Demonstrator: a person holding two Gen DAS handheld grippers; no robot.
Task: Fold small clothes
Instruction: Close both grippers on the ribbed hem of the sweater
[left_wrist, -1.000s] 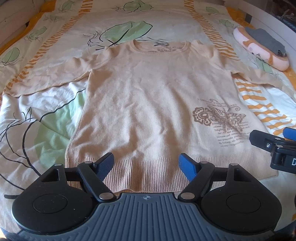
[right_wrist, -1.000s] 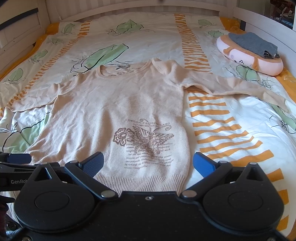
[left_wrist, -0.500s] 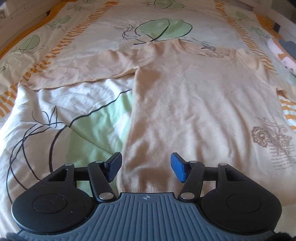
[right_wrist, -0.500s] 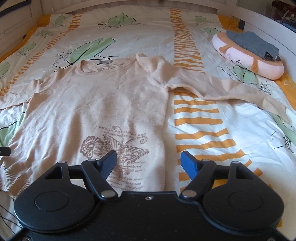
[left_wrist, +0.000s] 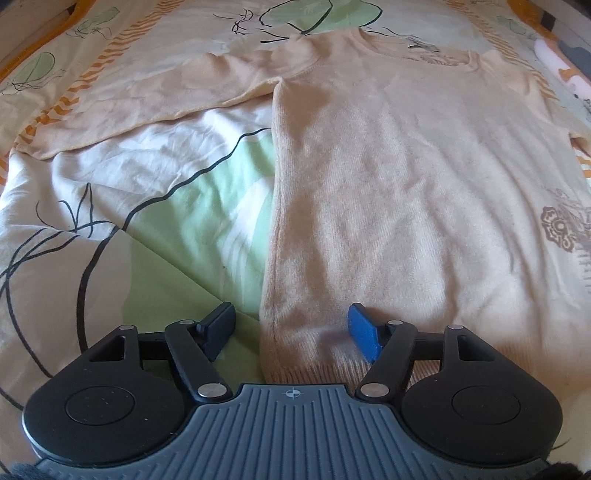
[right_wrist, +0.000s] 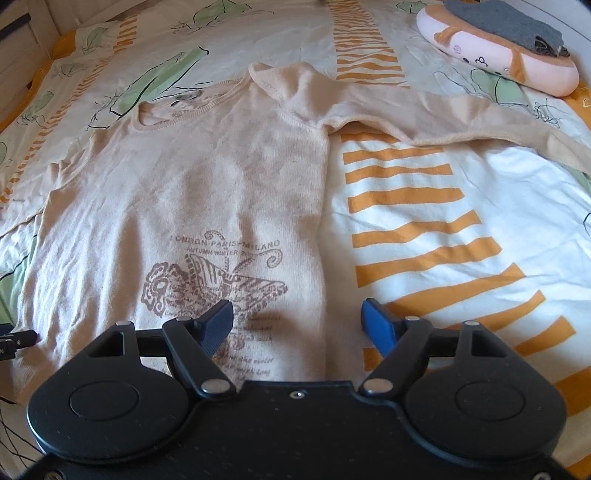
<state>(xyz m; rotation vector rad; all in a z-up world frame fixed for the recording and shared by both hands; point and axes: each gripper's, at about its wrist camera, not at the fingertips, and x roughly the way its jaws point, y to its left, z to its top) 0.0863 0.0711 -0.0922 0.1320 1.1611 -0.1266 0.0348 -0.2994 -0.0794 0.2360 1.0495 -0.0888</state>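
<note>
Bedding (left_wrist: 177, 192) holds the flat sweater (left_wrist: 399, 192). Both grippers have dropped to its bottom corners: left gripper (left_wrist: 291, 326) opening, right gripper (right_wrist: 297, 321) wide, each over a side edge, ready to pinch.

One sweater (right_wrist: 177, 192), one cushion (right_wrist: 495, 55), two tools

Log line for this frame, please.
phase: pre-grasp | left gripper: opening, over sweater hem corner | right gripper: open, straddling other side edge | sweater: flat

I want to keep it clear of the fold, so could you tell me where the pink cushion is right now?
In the right wrist view the pink cushion lies at the top right of the bedspread, beyond the sweater's outstretched sleeve, with a grey cloth on it.
</note>
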